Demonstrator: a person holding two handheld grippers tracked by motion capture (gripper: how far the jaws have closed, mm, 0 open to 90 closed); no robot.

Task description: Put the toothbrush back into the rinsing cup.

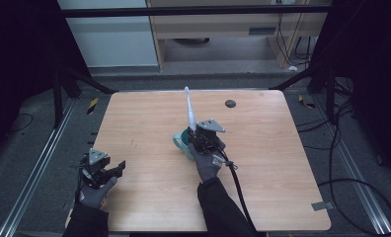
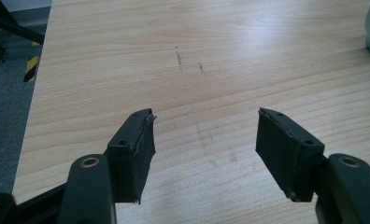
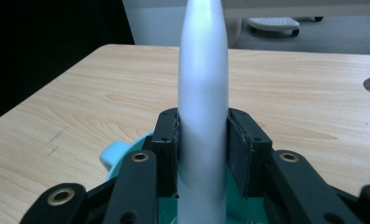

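Near the middle of the wooden table [image 1: 149, 123], a teal cup [image 1: 183, 143] is standing upright, its small handle jutting toward the table's left side. A long pale grey-white utensil handle [image 1: 189, 109] is rising out of the cup, leaning away from the person toward the far edge and tapering to a narrow rounded tip. In the right gripper view the same handle [image 3: 202, 93] is showing as a smooth, matte, slightly bluish white shaft, widest low down and narrowing upward, with the cup's teal rim [image 3: 115, 156] visible beneath it; what is at the utensil's lower end cannot be told.

The right gripper [image 1: 200, 139] is sitting directly over the cup, its two black jaws pressing against either side of the handle and clamping it. A gloved right hand [image 1: 207, 163] is holding that tool, a black cable trailing back toward the near edge.

The left gripper [image 1: 117, 168] is resting low at the table's near left corner, well apart from the cup, held by a gloved left hand [image 1: 95, 192]. Its jaws are standing wide apart with nothing between them, bare wood grain showing in the gap.

A small dark round disc [image 1: 230, 103] is lying near the far edge.
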